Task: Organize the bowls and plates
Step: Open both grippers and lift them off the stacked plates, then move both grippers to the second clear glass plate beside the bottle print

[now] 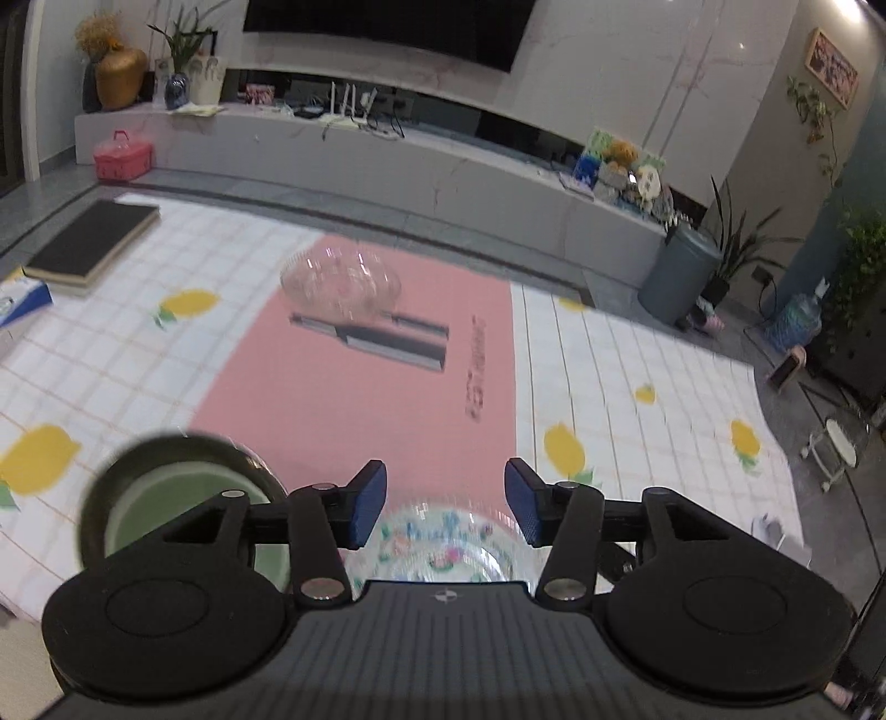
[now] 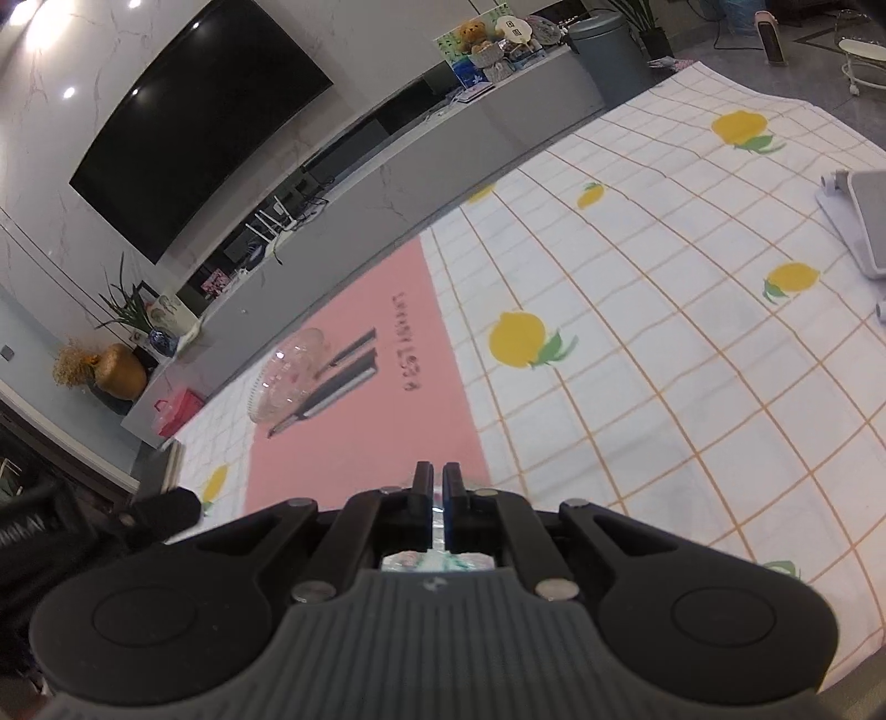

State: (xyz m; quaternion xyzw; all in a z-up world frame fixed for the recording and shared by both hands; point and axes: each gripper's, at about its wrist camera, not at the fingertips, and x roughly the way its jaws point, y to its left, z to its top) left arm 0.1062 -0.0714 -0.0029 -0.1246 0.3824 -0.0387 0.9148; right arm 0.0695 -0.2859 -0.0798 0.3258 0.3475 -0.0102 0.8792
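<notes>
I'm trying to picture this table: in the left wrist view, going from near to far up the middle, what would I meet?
Open tongs → flowered glass dish just below them → pink mat → clear glass bowl at its far end → grey TV bench → black television.

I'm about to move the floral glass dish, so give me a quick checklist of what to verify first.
1. Right gripper pinching the floral dish rim: ok, fingers closed on glass.
2. Left gripper clear of the dish: ok, fingers apart, not touching it.
3. Green bowl out of the way: cannot tell, it sits close beside the left fingers.
4. Clear bowl on the pink mat free as a target: ok, nothing on it.
5. Dish lifted off the cloth: cannot tell, its underside is hidden.
</notes>
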